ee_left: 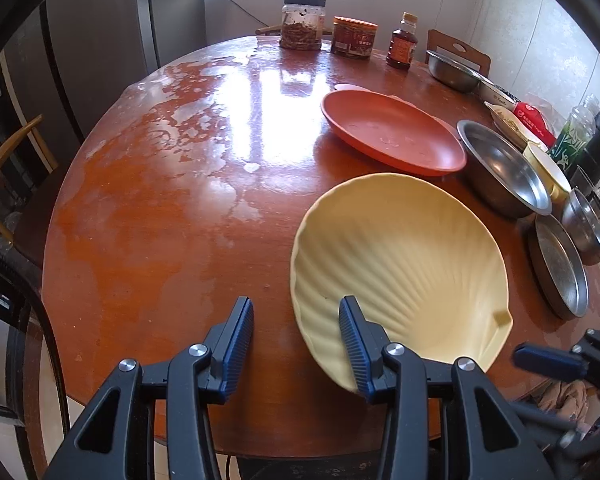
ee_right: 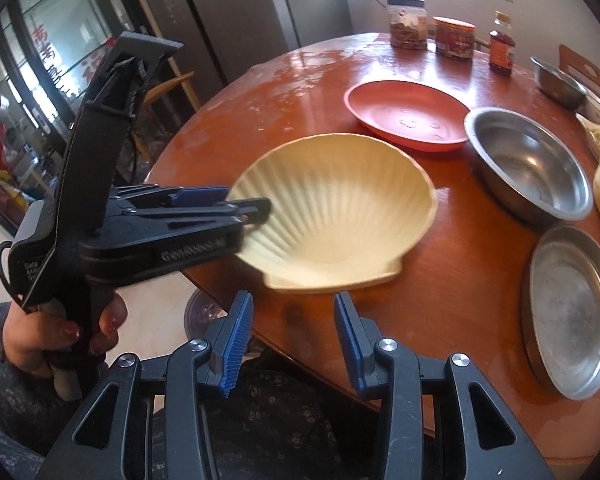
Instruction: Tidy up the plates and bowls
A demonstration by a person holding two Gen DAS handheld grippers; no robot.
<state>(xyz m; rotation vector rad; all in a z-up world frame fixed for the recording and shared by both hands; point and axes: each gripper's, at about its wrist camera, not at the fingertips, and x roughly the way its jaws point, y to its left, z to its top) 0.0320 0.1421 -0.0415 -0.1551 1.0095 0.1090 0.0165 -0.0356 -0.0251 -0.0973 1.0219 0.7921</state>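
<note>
Left gripper (ee_left: 296, 340) jaws parted, right pad over the near rim of the cream shell-shaped plate (ee_left: 404, 268), grip unclear; right gripper (ee_right: 294, 340) gapes empty near plate's hinge end.

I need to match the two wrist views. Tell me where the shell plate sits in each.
Left wrist: shell plate lower right of centre, its near-left rim behind the left tongs' right finger.
Right wrist: shell plate at centre, the left tongs at its left rim.
Shared landmark: the red plate, just beyond the shell plate in both.
</note>
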